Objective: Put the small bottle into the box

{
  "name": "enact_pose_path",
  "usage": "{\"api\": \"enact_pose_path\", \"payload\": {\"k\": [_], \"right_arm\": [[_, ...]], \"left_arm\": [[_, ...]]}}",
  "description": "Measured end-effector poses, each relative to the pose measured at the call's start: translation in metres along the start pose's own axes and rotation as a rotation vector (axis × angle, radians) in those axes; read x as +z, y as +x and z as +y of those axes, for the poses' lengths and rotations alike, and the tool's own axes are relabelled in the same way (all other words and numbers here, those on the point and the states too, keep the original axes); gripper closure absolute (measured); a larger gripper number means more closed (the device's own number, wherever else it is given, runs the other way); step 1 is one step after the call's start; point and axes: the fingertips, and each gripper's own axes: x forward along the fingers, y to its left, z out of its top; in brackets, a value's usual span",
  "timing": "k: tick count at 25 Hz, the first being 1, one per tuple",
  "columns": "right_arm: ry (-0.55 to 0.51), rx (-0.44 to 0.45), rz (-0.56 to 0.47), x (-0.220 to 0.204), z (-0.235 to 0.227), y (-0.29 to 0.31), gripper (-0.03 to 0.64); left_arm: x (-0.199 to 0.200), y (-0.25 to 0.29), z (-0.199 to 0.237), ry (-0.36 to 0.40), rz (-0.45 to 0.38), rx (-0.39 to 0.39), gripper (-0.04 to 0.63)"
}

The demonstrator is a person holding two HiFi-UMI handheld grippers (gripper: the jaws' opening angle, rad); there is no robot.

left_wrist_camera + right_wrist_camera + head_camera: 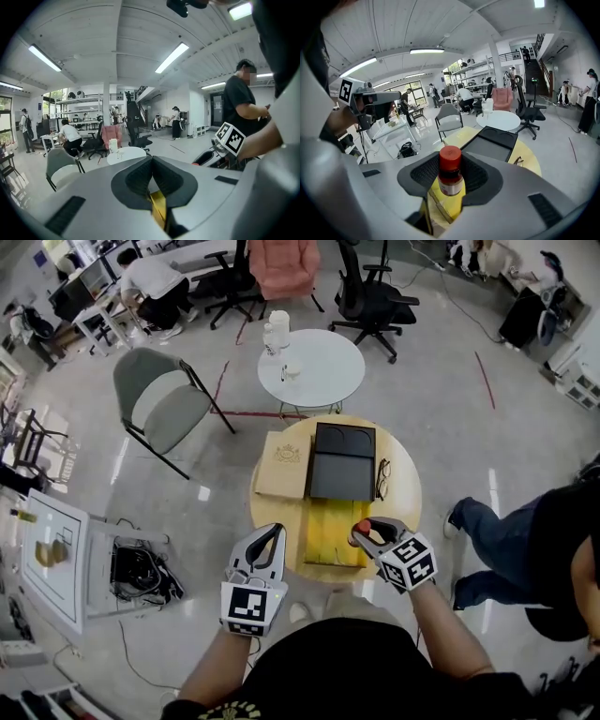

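While clamped upright between the right gripper's (361,532) jaws, the bottle (450,178), red-capped, sits above a yellow board (328,538). Box (489,143): black, open, ahead of those jaws on the table (405,491). Left gripper (152,174): jaws closed together, nothing between them.

A large open-plan office. Swivel chairs (373,298), desks (48,137) with seated workers (70,136), ceiling strip lights (172,57) and a staircase (533,72) show it.
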Motion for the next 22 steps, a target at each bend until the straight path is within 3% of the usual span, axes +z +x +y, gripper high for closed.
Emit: {"api": "enact_pose_path", "payload": {"k": [22], "right_arm": [[0.069,-0.008,0.234,-0.093,-0.016,0.055,0.463]], "left_arm": [[-0.006,-0.01,0.02,-0.022,0.009,0.031,0.58]]}}
